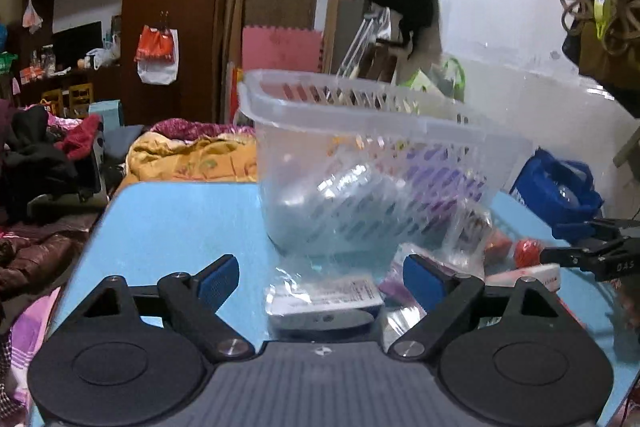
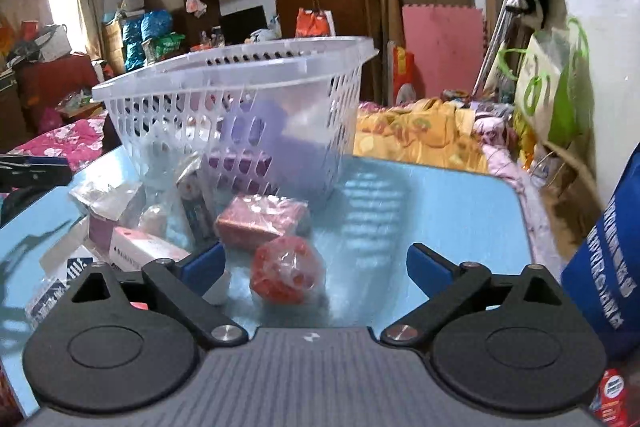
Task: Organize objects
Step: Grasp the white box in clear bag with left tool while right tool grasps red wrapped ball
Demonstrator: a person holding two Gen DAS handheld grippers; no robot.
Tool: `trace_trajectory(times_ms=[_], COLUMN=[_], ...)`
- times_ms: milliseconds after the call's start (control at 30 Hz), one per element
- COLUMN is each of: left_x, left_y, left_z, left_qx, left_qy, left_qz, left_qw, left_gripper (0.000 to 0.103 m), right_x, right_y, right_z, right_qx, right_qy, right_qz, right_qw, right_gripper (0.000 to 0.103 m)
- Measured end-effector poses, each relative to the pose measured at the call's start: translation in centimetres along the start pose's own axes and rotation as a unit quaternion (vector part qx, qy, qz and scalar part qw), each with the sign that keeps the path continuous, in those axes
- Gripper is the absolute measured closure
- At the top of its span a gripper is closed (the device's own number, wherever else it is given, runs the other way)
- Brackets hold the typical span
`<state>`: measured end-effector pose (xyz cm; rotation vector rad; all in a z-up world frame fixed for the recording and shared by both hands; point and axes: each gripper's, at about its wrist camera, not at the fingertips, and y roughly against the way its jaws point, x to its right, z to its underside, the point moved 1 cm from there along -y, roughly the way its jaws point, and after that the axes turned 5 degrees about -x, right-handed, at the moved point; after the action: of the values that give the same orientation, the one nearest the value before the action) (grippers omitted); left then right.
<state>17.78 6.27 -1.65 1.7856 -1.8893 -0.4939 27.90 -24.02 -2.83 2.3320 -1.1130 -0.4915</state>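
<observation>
My right tool (image 2: pixel 316 267) gapes wide around the red plastic-wrapped ball (image 2: pixel 287 271): light, slippery film, so I'd pinch mid-body.

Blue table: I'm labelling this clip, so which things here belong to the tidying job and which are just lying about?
Job:
clear slotted basket
red wrapped ball
pink wrapped block
bagged packet
white and pink box
left gripper, open
right gripper, open

Lying about:
yellow quilt
blue bag
pink foam mat
</observation>
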Motion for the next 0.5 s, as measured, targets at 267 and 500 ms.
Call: trace_trajectory(times_ms=[267,500], left_x=[0.2,0.2], left_y=[-1.3,-1.9], left_z=[2.3,2.5], left_qx=[-0.027,-0.031], left_qy=[0.007,0.002], left_qz=[-0.003,-0.031], left_qw=[0.9996,0.999], left_gripper=[0.011,0.011], right_x=[-0.7,-0.6], right_y=[-0.6,-0.3], right_z=[1.7,1.8], right_qx=[-0.029,-0.025], right_qy=[0.024,0.024], right_qz=[0.002,0.011], right_qw=[0.999,0.999], right_gripper=[0.042,0.055])
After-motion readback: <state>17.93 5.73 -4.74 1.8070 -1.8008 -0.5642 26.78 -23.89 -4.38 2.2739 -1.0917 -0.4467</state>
